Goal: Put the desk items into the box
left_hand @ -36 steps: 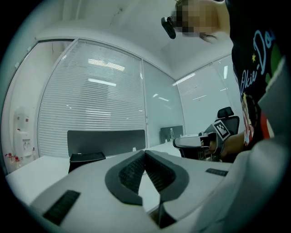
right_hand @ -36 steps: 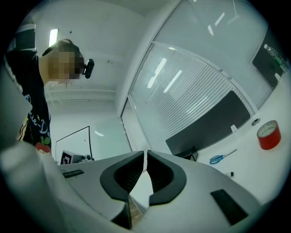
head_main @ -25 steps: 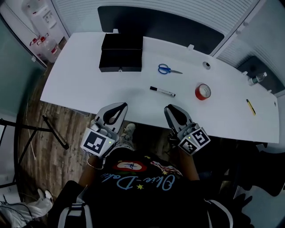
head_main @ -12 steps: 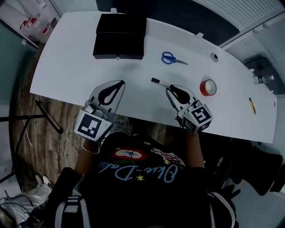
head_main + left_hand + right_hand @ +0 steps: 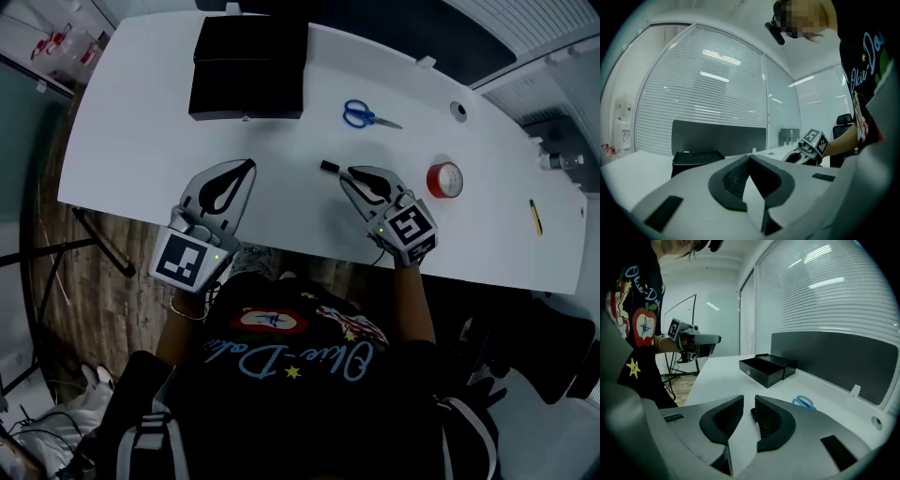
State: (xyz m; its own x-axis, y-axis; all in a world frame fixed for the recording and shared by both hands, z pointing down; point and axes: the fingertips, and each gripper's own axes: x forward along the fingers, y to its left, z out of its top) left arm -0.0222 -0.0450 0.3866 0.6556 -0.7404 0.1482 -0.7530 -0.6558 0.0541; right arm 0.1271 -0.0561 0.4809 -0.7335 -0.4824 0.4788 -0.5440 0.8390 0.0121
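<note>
Head view first: the white worktop (image 5: 131, 150) is carrying a black box (image 5: 248, 67) up by its far edge toward the left end, and the lid looks like it's lying flipped back. Blue scissors (image 5: 368, 115) are lying along the far edge around the middle, a red tape roll (image 5: 444, 179) is sitting toward the right end, and a small yellow thing (image 5: 535, 216) is lying close to the right edge. The black marker (image 5: 330, 167) is lying mid-worktop, nearer the near edge. The right gripper (image 5: 352, 173) is hanging right over it, so only the marker's left end is poking out at the tips. The left gripper (image 5: 251, 162) is hovering over bare worktop by the near edge, on the left. Left gripper view: its jaws are meeting at the tips with nothing between them, and the box is sitting ahead at the left. Right gripper view: its jaws have just been opening and are standing a little apart. There's a dark bit showing at the gap that might be the marker, can't say for sure, but the pads aren't pressing on anything. The box and scissors are lying farther out.
</note>
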